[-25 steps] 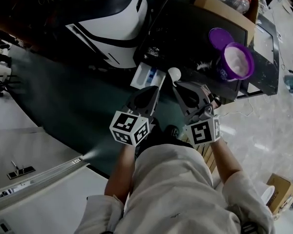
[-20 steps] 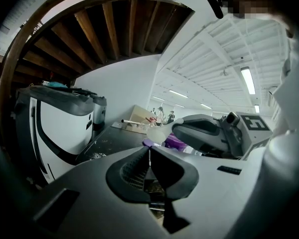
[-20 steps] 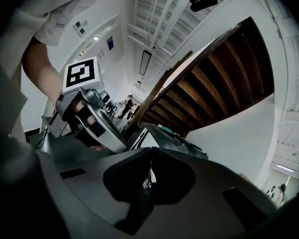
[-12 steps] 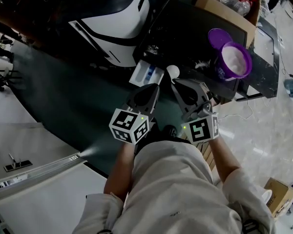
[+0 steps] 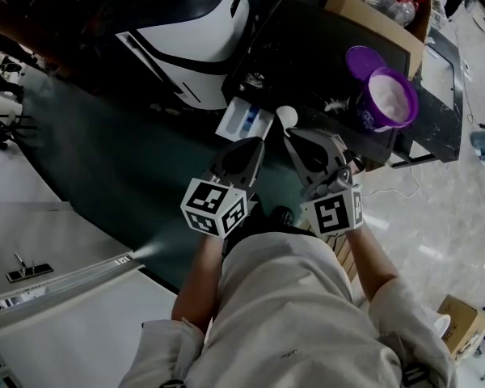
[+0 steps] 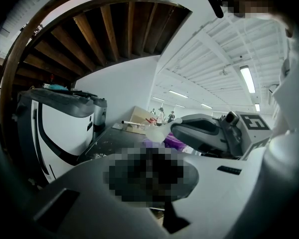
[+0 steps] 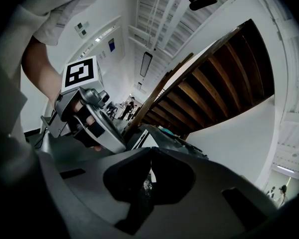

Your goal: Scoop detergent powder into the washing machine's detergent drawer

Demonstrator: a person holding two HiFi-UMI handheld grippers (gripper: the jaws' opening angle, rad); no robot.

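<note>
We look steeply down on the washer (image 5: 196, 24), whose drawer (image 5: 244, 123) stands pulled out toward us, its compartments open to view. To the right of the washer is a dark table (image 5: 307, 47). On it stands a purple tub (image 5: 377, 83) full of white powder, with its lid (image 5: 360, 61) lying just behind it and touching it.

Our right gripper (image 5: 292, 137) has its jaws clenched on the handle of a white scoop (image 5: 286, 118). In the right gripper view we see the jaws meeting with only a thin pale sliver between them. The scoop's bowl hangs just beside the drawer's right edge, between the drawer and the tub and well apart from the tub. We cannot tell whether it carries powder. In the left gripper view the same scoop (image 6: 157, 132) sticks out of the right gripper's nose in front of the tub.

Our left gripper (image 5: 255, 145) points at the drawer's near edge, close beside the right gripper. A mosaic patch covers its jaws in its own view. From above they look drawn together into one wedge with nothing between them.

A cardboard box (image 5: 364, 10) lies at the table's far side.
</note>
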